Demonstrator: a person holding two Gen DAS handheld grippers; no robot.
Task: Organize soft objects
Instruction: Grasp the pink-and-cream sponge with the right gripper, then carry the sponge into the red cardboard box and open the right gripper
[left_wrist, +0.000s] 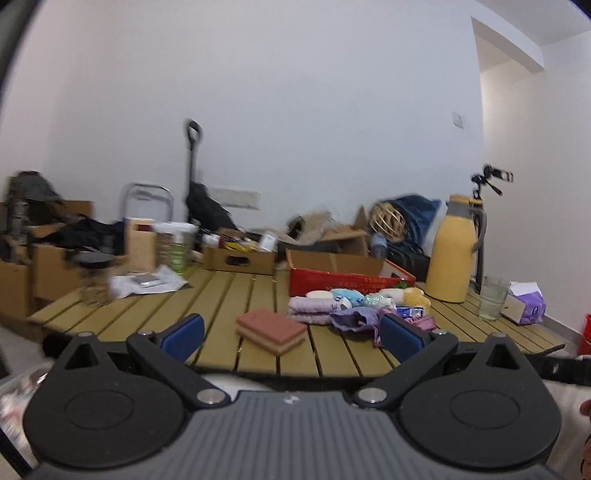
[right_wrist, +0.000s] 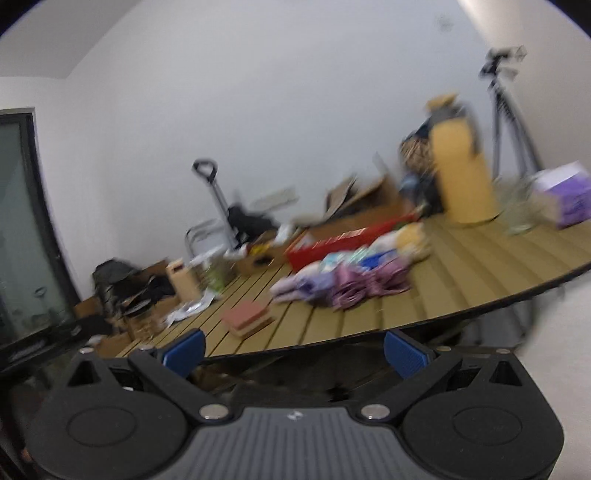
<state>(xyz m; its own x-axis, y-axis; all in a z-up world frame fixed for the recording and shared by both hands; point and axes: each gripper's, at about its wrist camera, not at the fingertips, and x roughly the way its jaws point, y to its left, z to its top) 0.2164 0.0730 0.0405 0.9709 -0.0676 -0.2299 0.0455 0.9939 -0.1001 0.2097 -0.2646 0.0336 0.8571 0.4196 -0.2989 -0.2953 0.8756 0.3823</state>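
Note:
A pile of soft objects (left_wrist: 354, 306) lies on the slatted wooden table (left_wrist: 229, 295): a folded lilac towel (left_wrist: 310, 310), purple cloths (left_wrist: 354, 317), a light blue plush, and a yellow fluffy item (left_wrist: 415, 295). A red-and-tan sponge (left_wrist: 271, 330) lies apart, left of the pile. My left gripper (left_wrist: 291, 332) is open and empty, at the table's near edge with the sponge between its fingers' line of sight. My right gripper (right_wrist: 293, 350) is open and empty, below and in front of the table edge. Its view is blurred; the pile (right_wrist: 347, 273) and the sponge (right_wrist: 247, 317) show there.
A red cardboard tray (left_wrist: 343, 280) stands behind the pile. A yellow thermos (left_wrist: 452, 251), a glass (left_wrist: 491, 299) and a purple tissue pack (left_wrist: 526, 302) stand at the right. Cardboard boxes (left_wrist: 240, 258), a jar (left_wrist: 177, 247) and clutter line the back and left.

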